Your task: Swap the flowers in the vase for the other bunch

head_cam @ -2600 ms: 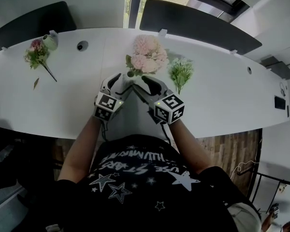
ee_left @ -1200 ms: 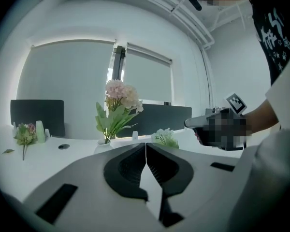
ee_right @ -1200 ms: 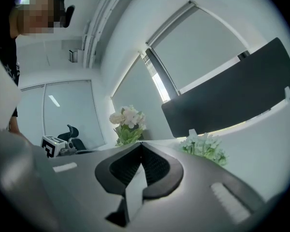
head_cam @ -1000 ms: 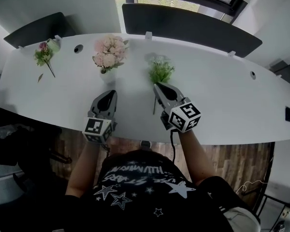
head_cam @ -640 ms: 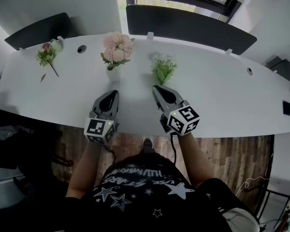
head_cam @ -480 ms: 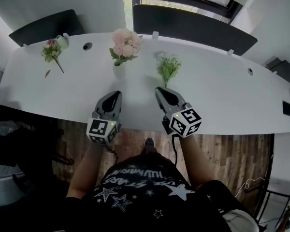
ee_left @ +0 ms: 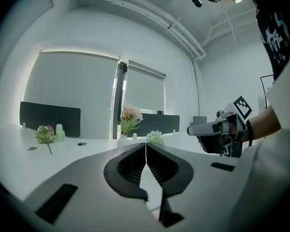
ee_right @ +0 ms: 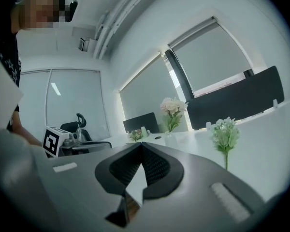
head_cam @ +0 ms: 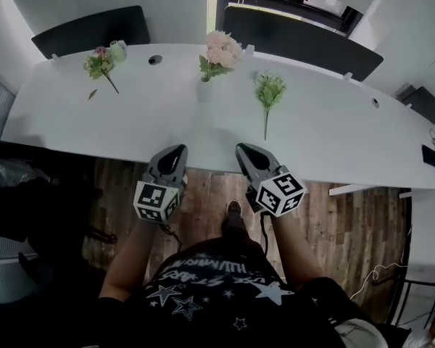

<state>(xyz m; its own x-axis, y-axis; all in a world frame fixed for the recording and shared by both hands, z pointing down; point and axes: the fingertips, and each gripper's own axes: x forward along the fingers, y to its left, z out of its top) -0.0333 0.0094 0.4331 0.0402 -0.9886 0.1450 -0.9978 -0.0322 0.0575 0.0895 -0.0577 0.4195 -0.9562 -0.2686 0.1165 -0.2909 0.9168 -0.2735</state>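
Pink flowers [head_cam: 219, 51] stand upright in a small pale vase [head_cam: 205, 92] at the far middle of the white table [head_cam: 130, 122]. The other bunch, green and white [head_cam: 270, 91], lies flat to its right. My left gripper [head_cam: 177, 149] and right gripper [head_cam: 241, 148] hover side by side at the table's near edge, both shut and empty, well short of the flowers. The left gripper view shows shut jaws [ee_left: 146, 146] with the vase flowers [ee_left: 130, 118] and the green bunch [ee_left: 155, 137] far ahead. The right gripper view shows the same beyond its shut jaws [ee_right: 141, 146].
A small pink sprig [head_cam: 100, 63] and a pale green cup [head_cam: 117, 50] sit at the table's far left, near a cable hole [head_cam: 155, 59]. Dark divider panels [head_cam: 297, 40] line the far edge. Wooden floor [head_cam: 203, 201] and the person's foot [head_cam: 234, 209] lie below the grippers.
The person has stepped back from the table. Both grippers have drawn back from over the tabletop to its near edge, still shut, and the flowers now sit farther away.
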